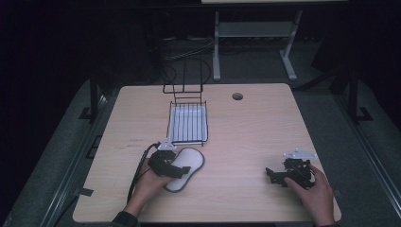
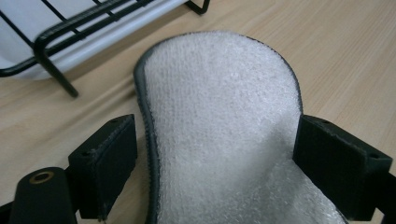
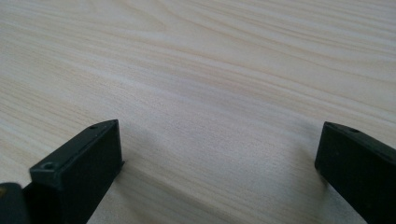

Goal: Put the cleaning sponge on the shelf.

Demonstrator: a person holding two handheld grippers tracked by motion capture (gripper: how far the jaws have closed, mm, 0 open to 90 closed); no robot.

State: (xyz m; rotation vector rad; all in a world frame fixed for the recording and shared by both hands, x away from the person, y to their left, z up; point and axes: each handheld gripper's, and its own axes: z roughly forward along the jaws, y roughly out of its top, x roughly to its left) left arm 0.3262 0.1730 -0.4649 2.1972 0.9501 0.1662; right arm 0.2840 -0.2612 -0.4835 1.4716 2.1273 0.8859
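Our left tongs [image 2: 215,163] straddle the white pad [image 2: 219,130], jaws spread, not yet pinching it. The pad lies flat just before the wire rack [image 1: 187,124], which holds only its white tray. Closing shallow could slip off the soft edge. Our right tongs [image 3: 219,158] gape, well right of the rack, over bare counter [image 3: 210,70].

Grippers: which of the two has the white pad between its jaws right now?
The left gripper: its open jaws straddle the white pad beside the wire rack. The right gripper has bare table between its jaws.
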